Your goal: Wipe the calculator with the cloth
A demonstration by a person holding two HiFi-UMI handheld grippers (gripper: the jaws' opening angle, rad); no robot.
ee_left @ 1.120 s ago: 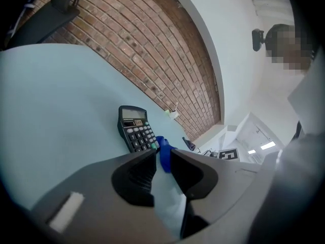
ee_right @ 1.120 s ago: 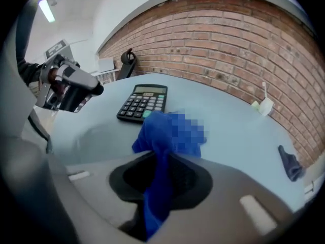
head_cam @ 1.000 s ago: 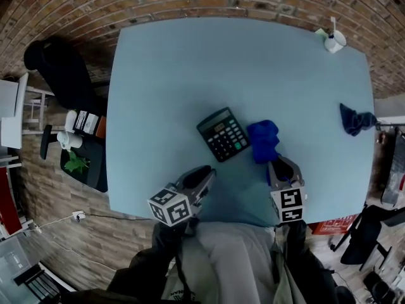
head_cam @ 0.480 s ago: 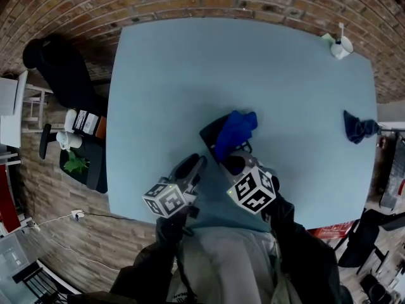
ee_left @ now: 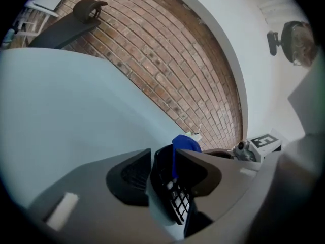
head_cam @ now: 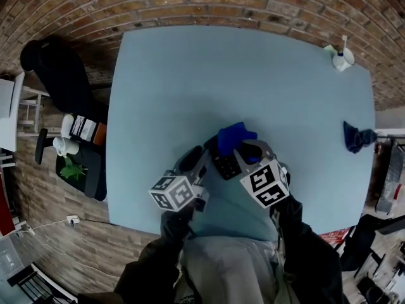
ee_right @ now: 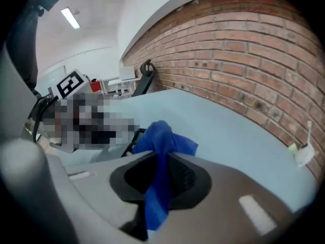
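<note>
Jaws of left gripper [ee_left: 162,157] stand wide, just opened, calculator [ee_left: 176,203] between them; right gripper [ee_right: 161,162] clamps blue cloth [ee_right: 160,136], bunched just beyond its tips.

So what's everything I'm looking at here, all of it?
Table: one, light blue, filling the middle.
Calculator: one, black, on the table's near part.
Cloth: one, bright blue, at the calculator's far end.
Second cloth: one, dark blue, at the table's right edge.
Small white object: one, far right corner of the table; too small to name.
Chair: one, black, left of the table.
Brick wall: one, red-brown, behind the table.
Left gripper: one, grey, jaws just been opening, calculator between them.
Right gripper: one, grey, shut on the cloth.
</note>
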